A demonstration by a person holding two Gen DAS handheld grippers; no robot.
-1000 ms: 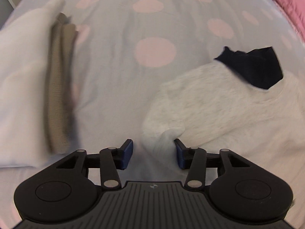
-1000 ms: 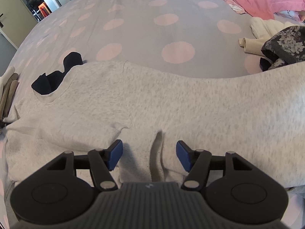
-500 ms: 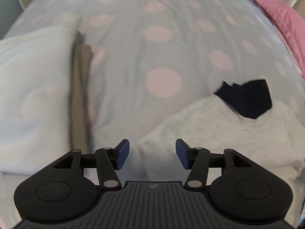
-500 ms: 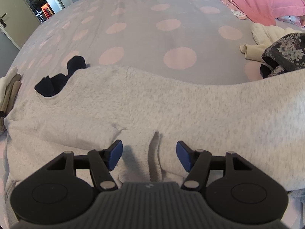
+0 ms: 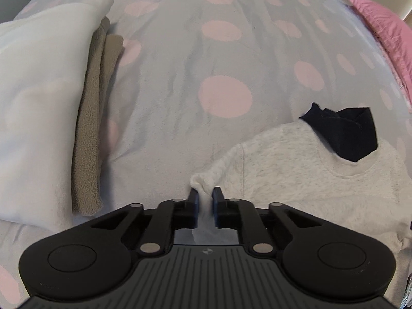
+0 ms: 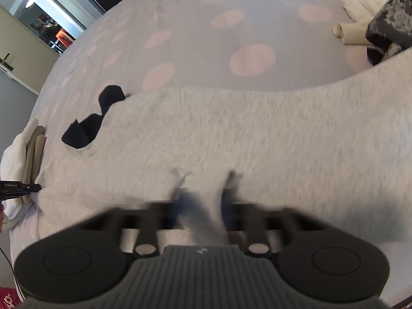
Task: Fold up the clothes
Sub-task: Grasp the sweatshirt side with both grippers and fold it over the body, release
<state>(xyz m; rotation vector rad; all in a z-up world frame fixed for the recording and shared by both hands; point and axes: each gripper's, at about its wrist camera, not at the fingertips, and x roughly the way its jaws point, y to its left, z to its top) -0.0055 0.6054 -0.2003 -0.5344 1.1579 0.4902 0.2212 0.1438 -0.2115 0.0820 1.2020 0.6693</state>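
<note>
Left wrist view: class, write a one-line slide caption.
Left gripper pinches the grey sweatshirt's edge on the dotted bedspread.

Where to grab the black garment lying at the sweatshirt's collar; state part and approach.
Pinch the black garment at its raised folded edge on the bedspread side, coming from the open bed; its near edge is tucked inside the grey sweatshirt collar.

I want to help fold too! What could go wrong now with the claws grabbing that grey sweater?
1. The left claw pinches only a small bunch at the grey sweater edge, so the cloth might slip out when lifted.
2. The dark garment sits partly under the sweater's neckline and could get dragged or folded in.
3. The right claw looks blurry from moving; its grip on the sweater is uncertain.
</note>
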